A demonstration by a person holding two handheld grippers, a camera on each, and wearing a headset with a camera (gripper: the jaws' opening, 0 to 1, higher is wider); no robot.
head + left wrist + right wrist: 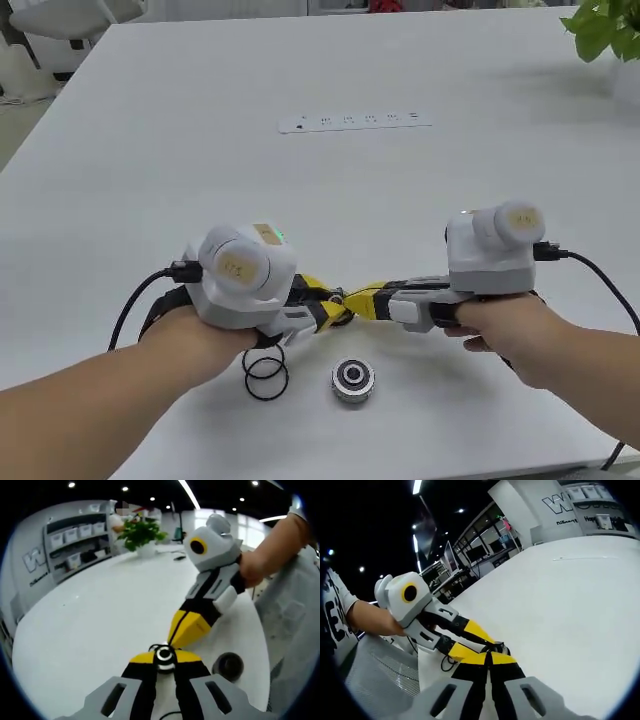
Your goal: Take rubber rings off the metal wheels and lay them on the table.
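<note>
Metal wheel point(164, 653) pinched in left tongs point(164, 658). Right tongs point(491, 655) pressed together, tips met at that wheel. Two rubber rings point(265, 372) and second wheel point(353, 380) laid on counter point(300, 200), just nearside of tongs.

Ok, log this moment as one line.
left tool shut on wheel | right tool tips closed at its rim | two rubber rings on table | second wheel on table

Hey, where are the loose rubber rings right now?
Head view: the two rings lie on the table near its front edge, close by the left claw and just left of the loose wheel.
</note>
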